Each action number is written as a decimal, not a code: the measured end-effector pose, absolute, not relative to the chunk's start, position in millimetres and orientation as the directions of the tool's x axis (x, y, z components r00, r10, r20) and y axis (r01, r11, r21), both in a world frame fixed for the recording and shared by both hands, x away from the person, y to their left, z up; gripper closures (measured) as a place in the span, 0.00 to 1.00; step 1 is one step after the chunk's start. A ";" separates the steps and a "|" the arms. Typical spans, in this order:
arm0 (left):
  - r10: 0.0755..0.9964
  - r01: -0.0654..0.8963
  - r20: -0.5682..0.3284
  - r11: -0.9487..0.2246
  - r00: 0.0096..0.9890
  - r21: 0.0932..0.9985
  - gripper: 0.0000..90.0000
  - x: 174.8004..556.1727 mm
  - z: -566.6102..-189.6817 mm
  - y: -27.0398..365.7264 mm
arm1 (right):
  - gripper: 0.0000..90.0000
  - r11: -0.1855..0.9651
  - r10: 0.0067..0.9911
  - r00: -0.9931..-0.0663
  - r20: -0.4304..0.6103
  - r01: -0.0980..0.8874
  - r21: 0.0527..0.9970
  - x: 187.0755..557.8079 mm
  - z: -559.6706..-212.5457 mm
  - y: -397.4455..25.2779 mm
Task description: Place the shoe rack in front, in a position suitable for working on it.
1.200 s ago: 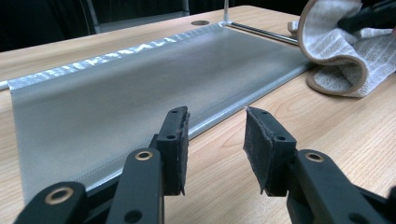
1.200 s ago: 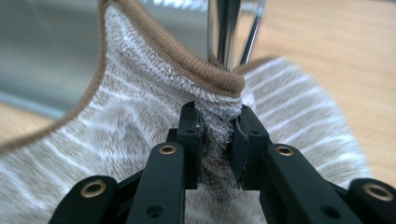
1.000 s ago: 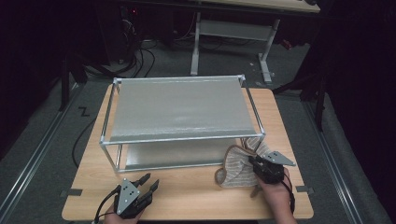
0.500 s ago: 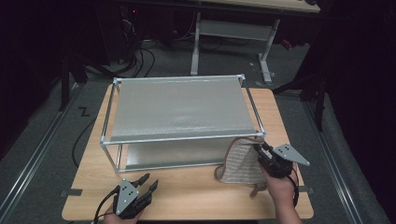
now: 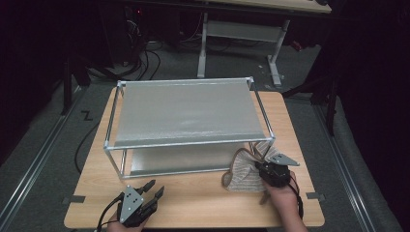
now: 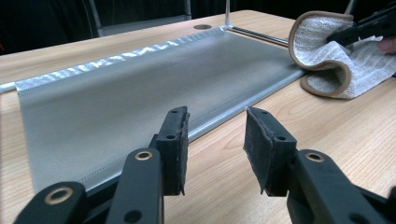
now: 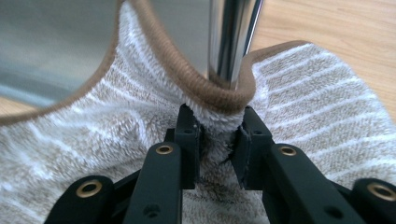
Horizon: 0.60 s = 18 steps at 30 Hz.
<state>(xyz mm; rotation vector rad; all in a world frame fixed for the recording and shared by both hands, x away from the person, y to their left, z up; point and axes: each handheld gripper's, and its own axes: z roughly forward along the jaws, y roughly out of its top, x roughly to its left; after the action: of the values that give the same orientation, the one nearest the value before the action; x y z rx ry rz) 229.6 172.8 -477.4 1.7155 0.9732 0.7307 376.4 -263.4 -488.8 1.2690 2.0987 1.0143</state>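
Note:
A beige striped towel [image 5: 244, 171] with a brown hem lies bunched on the wooden table by the front right leg of a metal two-level rack [image 5: 186, 116]. My right gripper [image 5: 263, 166] is shut on a fold of the towel [image 7: 219, 116], right in front of the rack's chrome leg [image 7: 231, 37]. My left gripper [image 5: 153, 189] rests near the table's front left edge, open and with nothing in it [image 6: 215, 140]. In the left gripper view the towel [image 6: 327, 60] sits at the far right, beyond the rack's lower shelf [image 6: 140, 84].
The rack takes up most of the table [image 5: 203, 203], leaving a strip of bare wood along the front. Another desk frame [image 5: 241, 34] and cables [image 5: 140, 53] stand on the dark floor behind.
My right gripper has carried the towel's fold forward and up toward the rack's front right leg. The left gripper has stayed in place.

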 end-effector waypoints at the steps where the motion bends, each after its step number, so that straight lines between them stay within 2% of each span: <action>1: 0.868 0.269 0.029 -0.185 0.495 0.945 0.66 229.4 -476.7 173.4 | 0.82 0.291 0.892 -0.452 -0.023 0.534 0.794 376.4 -488.7 -263.9; 5: 0.873 0.229 0.043 -0.175 0.486 0.958 0.67 226.7 -462.1 177.3 | 0.83 0.299 0.892 -0.452 -0.030 0.537 0.789 375.6 -488.3 -263.3; 12: 0.903 0.092 0.091 -0.142 0.420 0.986 0.67 232.4 -402.0 193.5 | 0.83 0.305 0.889 -0.456 -0.035 0.536 0.787 373.6 -488.0 -263.1; 18: 0.927 0.099 0.091 -0.135 0.365 0.986 0.67 253.9 -386.4 197.1 | 0.83 0.311 0.887 -0.460 -0.037 0.536 0.785 371.9 -487.7 -263.6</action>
<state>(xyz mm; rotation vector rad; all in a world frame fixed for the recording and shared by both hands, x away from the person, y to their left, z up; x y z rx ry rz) 253.9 197.1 -386.4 1.5351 0.9591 0.9500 371.9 -263.6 -487.7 1.2589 2.1145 0.9967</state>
